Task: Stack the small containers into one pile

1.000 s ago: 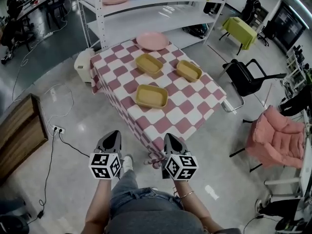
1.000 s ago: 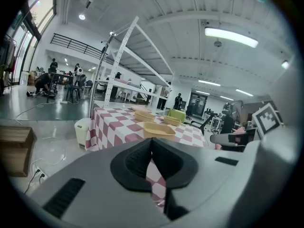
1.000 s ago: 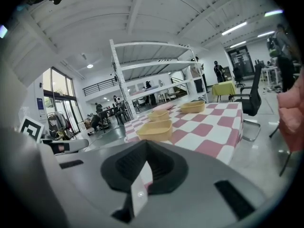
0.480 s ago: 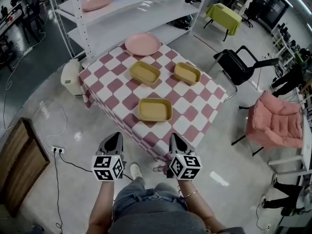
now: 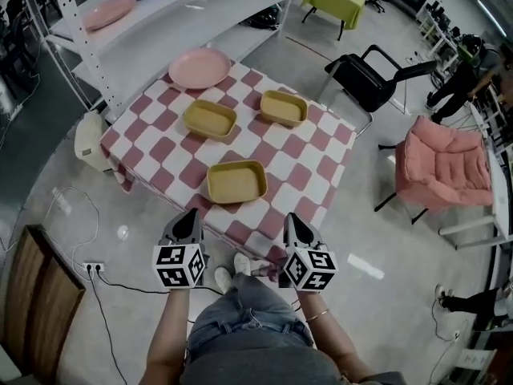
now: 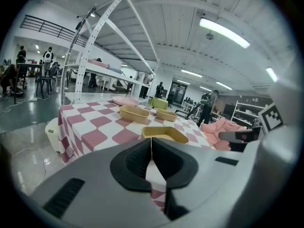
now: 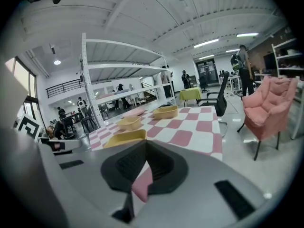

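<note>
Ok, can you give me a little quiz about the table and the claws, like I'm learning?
1. How many yellow containers lie on the checkered table?
2. True or false: one of the containers already sits inside another.
3. What does the left claw hold? A: a container. B: a plate. C: nothing.

Key: 1: three. 2: false, all three lie apart on the cloth. 3: C, its jaws are together with nothing between them, short of the table.
</note>
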Demonstrator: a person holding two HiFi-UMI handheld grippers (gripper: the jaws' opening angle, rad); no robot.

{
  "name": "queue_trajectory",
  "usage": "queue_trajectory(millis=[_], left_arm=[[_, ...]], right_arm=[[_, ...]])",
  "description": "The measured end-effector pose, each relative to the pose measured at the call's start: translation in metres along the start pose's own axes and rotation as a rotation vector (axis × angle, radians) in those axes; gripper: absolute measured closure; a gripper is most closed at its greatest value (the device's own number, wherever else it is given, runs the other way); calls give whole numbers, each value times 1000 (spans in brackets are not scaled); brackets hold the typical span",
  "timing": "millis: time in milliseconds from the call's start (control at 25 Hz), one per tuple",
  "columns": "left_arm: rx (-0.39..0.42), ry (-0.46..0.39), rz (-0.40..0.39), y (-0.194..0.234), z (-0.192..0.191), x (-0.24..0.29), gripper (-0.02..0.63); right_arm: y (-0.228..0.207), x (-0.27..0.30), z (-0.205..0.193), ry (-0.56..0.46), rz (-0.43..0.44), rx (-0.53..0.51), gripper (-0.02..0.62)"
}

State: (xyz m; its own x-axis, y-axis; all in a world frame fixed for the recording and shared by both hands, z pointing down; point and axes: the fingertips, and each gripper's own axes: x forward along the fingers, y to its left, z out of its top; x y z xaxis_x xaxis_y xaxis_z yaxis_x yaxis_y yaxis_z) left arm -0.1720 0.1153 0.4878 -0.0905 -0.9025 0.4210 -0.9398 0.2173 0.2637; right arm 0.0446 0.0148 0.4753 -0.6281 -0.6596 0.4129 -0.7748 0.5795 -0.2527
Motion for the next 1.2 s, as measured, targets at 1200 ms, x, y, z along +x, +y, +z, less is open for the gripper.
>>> queue_trajectory(millis=[1200], left_arm=[[-23,236,98,14,-7,125,494]], right_arm=[[-42,97,11,104,3,36,584]])
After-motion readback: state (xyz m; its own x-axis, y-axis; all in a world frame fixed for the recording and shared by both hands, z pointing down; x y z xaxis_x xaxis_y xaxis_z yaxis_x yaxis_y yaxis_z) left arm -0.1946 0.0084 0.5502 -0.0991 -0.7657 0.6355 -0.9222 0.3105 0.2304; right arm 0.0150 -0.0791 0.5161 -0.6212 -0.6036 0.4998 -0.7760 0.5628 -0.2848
